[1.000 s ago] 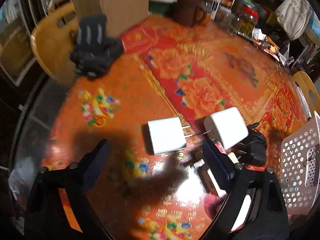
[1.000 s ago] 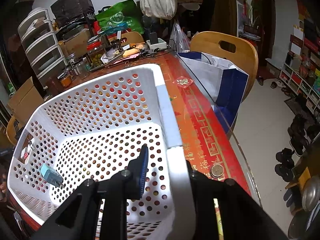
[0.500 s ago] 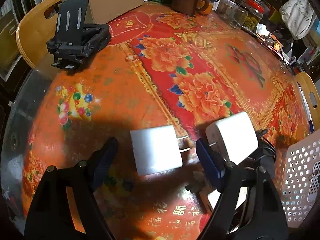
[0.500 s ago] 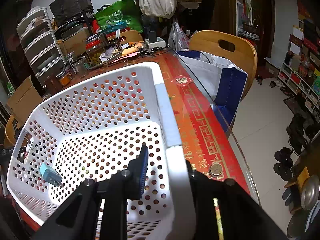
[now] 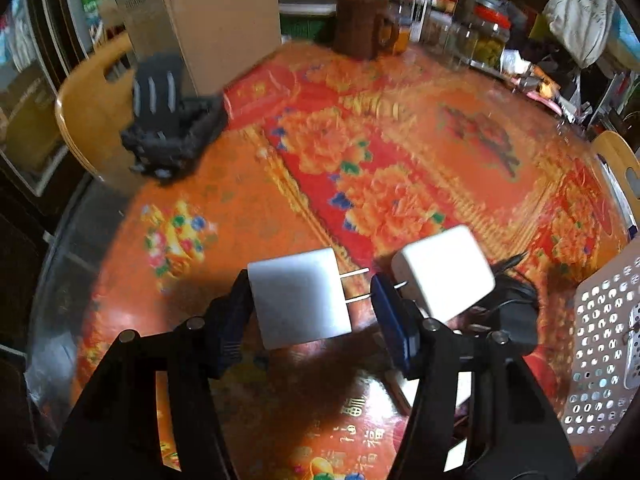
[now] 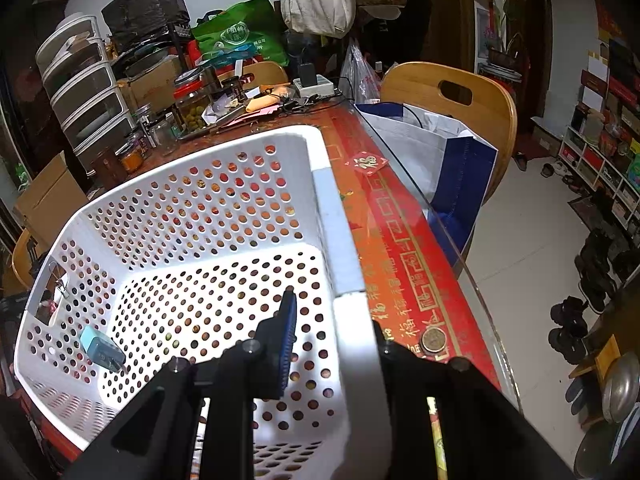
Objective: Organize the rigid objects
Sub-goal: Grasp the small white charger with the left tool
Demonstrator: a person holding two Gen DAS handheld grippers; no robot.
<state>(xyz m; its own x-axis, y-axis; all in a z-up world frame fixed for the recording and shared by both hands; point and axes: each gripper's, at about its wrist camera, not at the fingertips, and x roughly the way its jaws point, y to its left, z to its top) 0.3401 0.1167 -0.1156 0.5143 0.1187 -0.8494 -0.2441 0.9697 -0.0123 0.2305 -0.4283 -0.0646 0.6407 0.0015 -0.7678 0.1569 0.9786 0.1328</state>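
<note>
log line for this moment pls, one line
left hand-held gripper: jaws closing around white charger | right hand-held gripper: shut on basket wall | blue charger in basket

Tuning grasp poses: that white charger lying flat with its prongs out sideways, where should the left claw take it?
Grip the white charger across its square body, from above. It lies flat with its prongs pointing toward the second white adapter, so the prong end is a poor face for a pad. The left claw already straddles it, jaws closing, one pad toward that prong end; turning onto the plain sides looks safer.
</note>
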